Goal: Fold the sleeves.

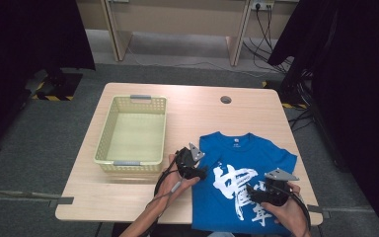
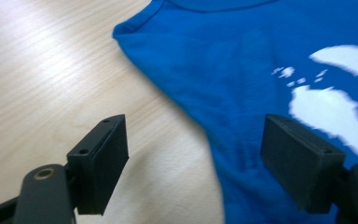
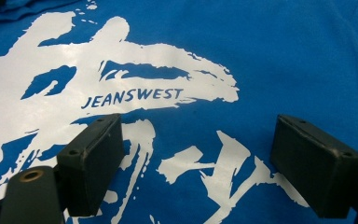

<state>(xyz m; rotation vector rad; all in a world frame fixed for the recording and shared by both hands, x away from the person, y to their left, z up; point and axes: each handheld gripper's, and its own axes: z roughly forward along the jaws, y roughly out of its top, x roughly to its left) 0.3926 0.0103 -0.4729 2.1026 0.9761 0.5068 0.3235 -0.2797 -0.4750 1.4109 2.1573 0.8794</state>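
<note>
A bright blue T-shirt (image 1: 242, 182) is seen, printed across the chest with large white brush-stroke characters; within the white print, the word JEANSWEST is lettered in blue. A small white mark is carried inside its collar. The bench (image 1: 128, 192) is finished in pale wood grain, with a round grey cap (image 1: 225, 99) set near its far edge. The basket (image 1: 106, 136) is coloured pale yellow-green, its walls patterned with a fine lattice, and grey handles are fitted. The left tongs (image 1: 201, 170) and right tongs (image 1: 252, 191) are black, each topped by a grey plate.
</note>
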